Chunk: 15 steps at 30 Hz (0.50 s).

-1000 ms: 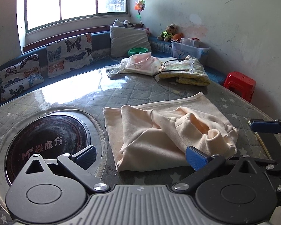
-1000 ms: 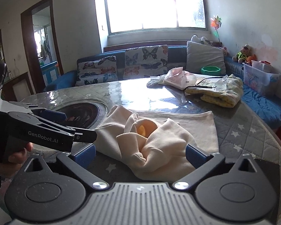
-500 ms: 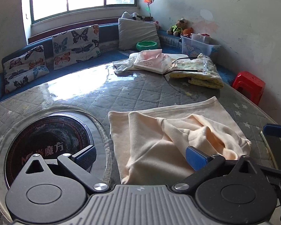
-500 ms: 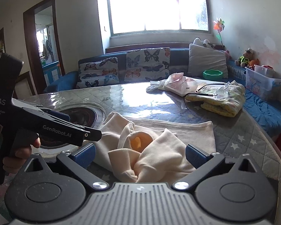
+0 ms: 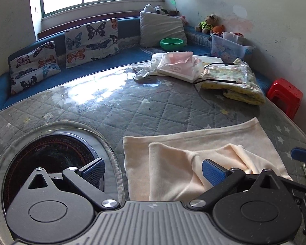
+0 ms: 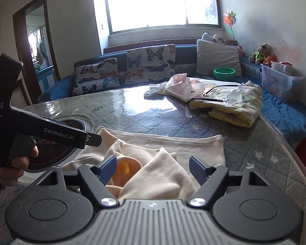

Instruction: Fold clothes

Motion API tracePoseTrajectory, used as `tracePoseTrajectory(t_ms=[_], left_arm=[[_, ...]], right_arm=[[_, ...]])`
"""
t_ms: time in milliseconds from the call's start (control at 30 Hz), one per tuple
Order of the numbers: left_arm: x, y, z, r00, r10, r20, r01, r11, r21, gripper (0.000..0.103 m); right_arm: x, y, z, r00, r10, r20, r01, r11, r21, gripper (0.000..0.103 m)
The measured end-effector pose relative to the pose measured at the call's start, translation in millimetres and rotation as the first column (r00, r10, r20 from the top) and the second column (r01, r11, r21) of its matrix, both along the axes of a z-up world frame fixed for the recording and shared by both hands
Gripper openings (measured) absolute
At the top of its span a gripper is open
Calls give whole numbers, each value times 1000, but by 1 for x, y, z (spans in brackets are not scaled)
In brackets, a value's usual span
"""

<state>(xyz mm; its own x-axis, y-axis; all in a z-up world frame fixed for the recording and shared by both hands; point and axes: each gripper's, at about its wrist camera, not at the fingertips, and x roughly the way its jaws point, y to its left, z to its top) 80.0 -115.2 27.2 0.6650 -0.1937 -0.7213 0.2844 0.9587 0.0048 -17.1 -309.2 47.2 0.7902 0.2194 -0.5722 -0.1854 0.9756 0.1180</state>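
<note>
Grippers both spread wide, holding nothing: left gripper (image 5: 152, 171) and right gripper (image 6: 153, 167) hover over the near edge of the cream garment (image 6: 163, 175). It's partly folded, near side bunched, far half flat on the quilted table (image 5: 132, 106); smoothing remains, I'd judge.

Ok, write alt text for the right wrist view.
The open right claw hovers low over a crumpled cream garment on a quilted grey table. At left a hand holds the left claw's black body; behind are a folded yellow blanket, butterfly cushions and a bright window.
</note>
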Motion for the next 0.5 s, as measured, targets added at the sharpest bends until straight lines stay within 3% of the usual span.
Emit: tracePoseTrajectory(t_ms=[133,267,333,500], left_arm=[[16,-7,1,999,23,-38,-23,1000,-6,103],[27,-17,-1,997,27,-77,-29,999,-21,103],[33,-23,-4,994,29,-102,-32,999,-25,103],[48,-34,-17,982,26,-187,-33,999,-34,94]], right_arm=[[19,-5,-7,999,-11,-35,11,1000,4,71],[39,-9,-13,996,-18,-85,21,999,33,56],[49,-12,-16,994,-20,-111,26,999,48,56],[67,-9,-30,988,-13,-151,20,999,45,47]])
